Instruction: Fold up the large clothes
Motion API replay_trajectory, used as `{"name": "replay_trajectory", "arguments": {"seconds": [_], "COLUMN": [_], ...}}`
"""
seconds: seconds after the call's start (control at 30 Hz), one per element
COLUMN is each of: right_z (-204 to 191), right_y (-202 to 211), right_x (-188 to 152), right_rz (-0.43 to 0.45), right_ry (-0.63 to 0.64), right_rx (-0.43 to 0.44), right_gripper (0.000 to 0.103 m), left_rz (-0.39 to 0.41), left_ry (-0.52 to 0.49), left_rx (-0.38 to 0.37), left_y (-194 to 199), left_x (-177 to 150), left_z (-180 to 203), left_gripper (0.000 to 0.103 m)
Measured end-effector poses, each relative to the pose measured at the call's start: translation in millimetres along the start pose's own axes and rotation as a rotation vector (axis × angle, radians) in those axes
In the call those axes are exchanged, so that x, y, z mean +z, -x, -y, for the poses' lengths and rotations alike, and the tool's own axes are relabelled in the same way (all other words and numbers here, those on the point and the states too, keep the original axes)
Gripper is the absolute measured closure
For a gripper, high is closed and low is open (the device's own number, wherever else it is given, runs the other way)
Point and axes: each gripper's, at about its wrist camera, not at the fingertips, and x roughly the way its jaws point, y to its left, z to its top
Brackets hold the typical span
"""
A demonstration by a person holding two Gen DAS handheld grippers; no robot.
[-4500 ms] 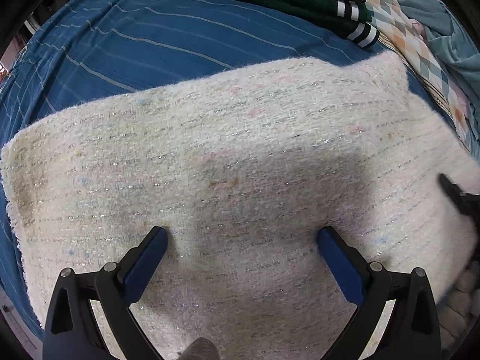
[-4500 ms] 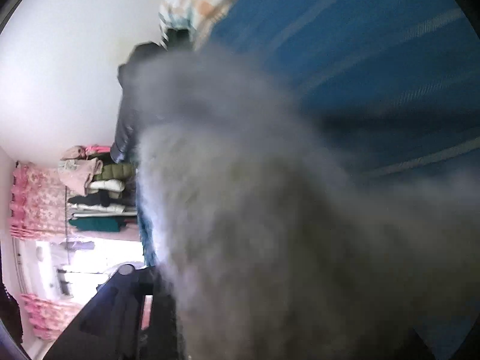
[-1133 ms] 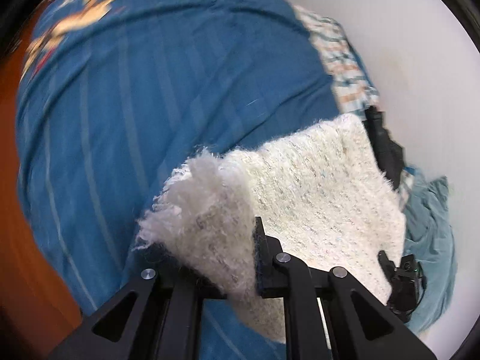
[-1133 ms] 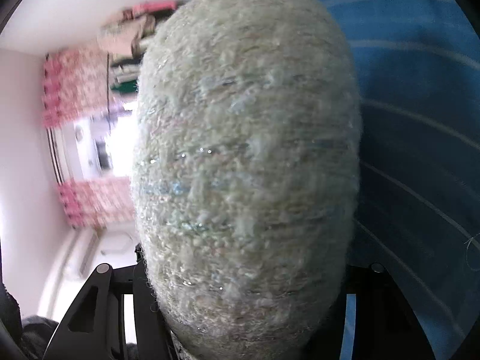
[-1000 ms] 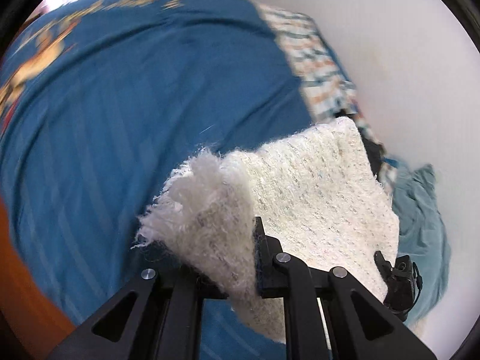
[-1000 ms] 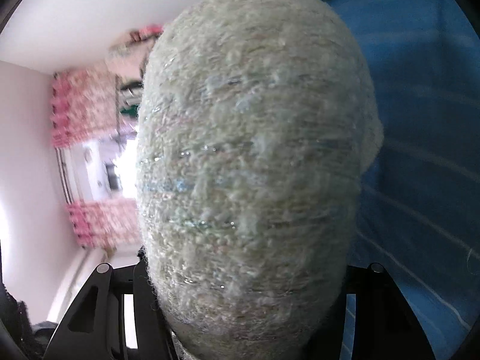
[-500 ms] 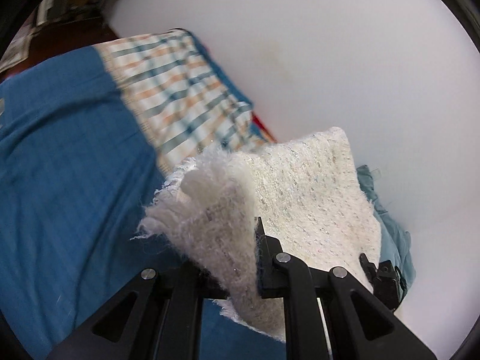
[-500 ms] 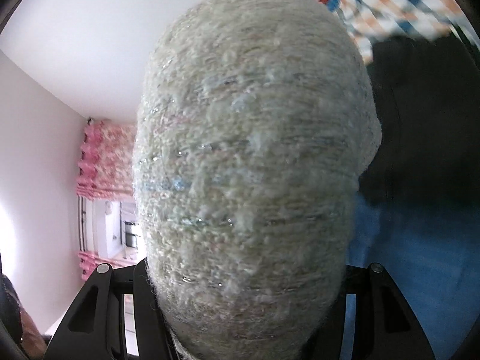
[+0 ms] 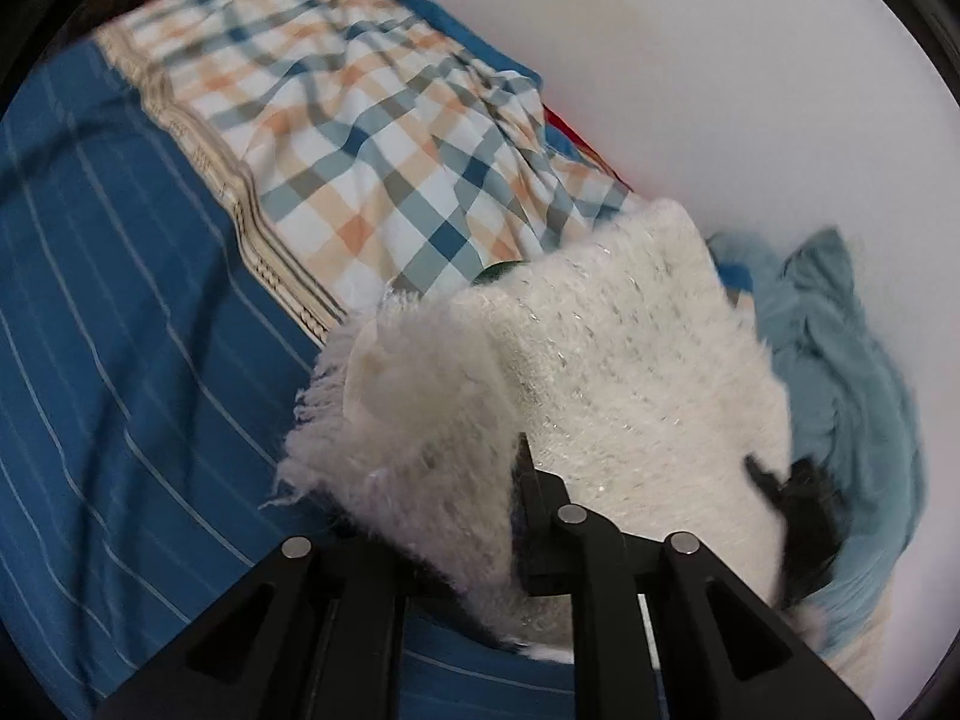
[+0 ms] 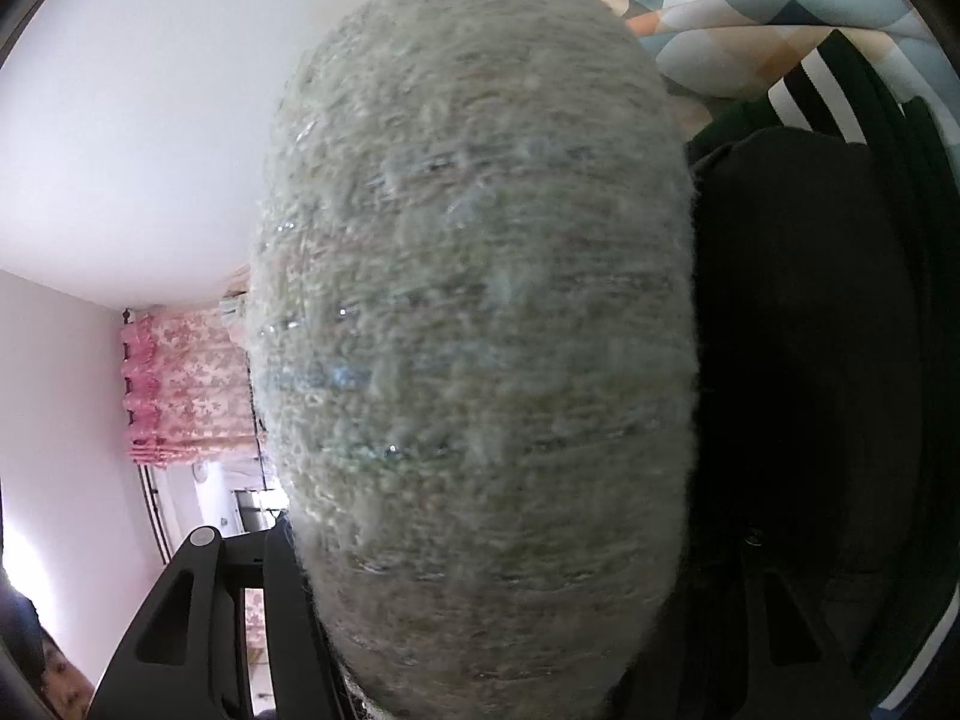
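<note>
A cream fuzzy knit garment [image 9: 612, 384] is folded and held up off the bed. My left gripper [image 9: 456, 516] is shut on its fringed near corner. The other end of the garment reaches to the right gripper, seen as a dark shape in the left wrist view [image 9: 798, 510]. In the right wrist view the bunched knit [image 10: 480, 330] fills the middle and hides the fingertips; my right gripper [image 10: 480, 630] is shut on it.
A blue striped bedsheet [image 9: 120, 330] lies below left. A checked quilt [image 9: 372, 132] lies along the white wall. A light blue garment [image 9: 840, 372] is crumpled at right. A dark green garment with white stripes [image 10: 840, 240] lies to the right. Pink curtains [image 10: 186, 390] hang far off.
Both grippers have swung the held knit garment toward the wall side of the bed. The checked quilt and the dark green garment now fill the background. Both grips are unchanged.
</note>
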Motion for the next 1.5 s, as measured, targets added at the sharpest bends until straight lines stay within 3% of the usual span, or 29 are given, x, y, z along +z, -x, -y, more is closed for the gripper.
{"name": "replay_trajectory", "arguments": {"seconds": [0.1,0.17,0.23,0.3,0.37,0.4,0.47,0.57,0.63,0.77,0.9,1.17,1.5], "right_z": [-26,-52,-69,-91,-115,-108,-130,-157,-173,-223,-295,-409,-530], "right_y": [4,3,9,16,13,22,10,7,8,24,39,75,128], "right_x": [0,-5,-18,-43,-76,-74,-113,-145,-163,-229,-305,-448,-590], "right_rz": [0.011,0.056,0.098,0.168,0.228,0.255,0.298,0.335,0.368,0.436,0.479,0.589,0.707], "right_ry": [0.038,0.089,0.110,0.158,0.211,0.225,0.265,0.303,0.305,0.308,0.307,0.357,0.436], "right_rx": [-0.160,-0.320,-0.421,-0.569,-0.778,-0.879,-1.085,-1.229,-1.285,-1.346,-1.341,-1.342,-1.297], "right_gripper": [0.027,0.018,0.017,0.017,0.016,0.012,0.010,0.009,0.008,0.007,0.007,0.007,0.007], "left_rz": [-0.012,-0.013,-0.005,0.000,0.024,0.037,0.063,0.095,0.106,0.107,0.123,0.161,0.238], "left_ry": [-0.059,-0.111,-0.181,-0.241,-0.303,-0.343,-0.402,-0.452,-0.488,-0.534,-0.579,-0.625,-0.618], "left_rx": [0.058,0.095,0.164,0.232,0.293,0.321,0.366,0.404,0.432,0.449,0.450,0.383,0.323], "left_y": [4,8,13,15,22,28,41,69,89,133,191,319,448], "left_x": [3,3,0,-2,-7,-11,-17,-29,-37,-53,-75,-121,-166], "left_z": [7,15,26,35,45,52,63,78,87,98,110,138,167], "left_gripper": [0.088,0.086,0.076,0.035,0.010,0.009,0.007,0.003,0.003,0.003,0.003,0.003,0.003]}}
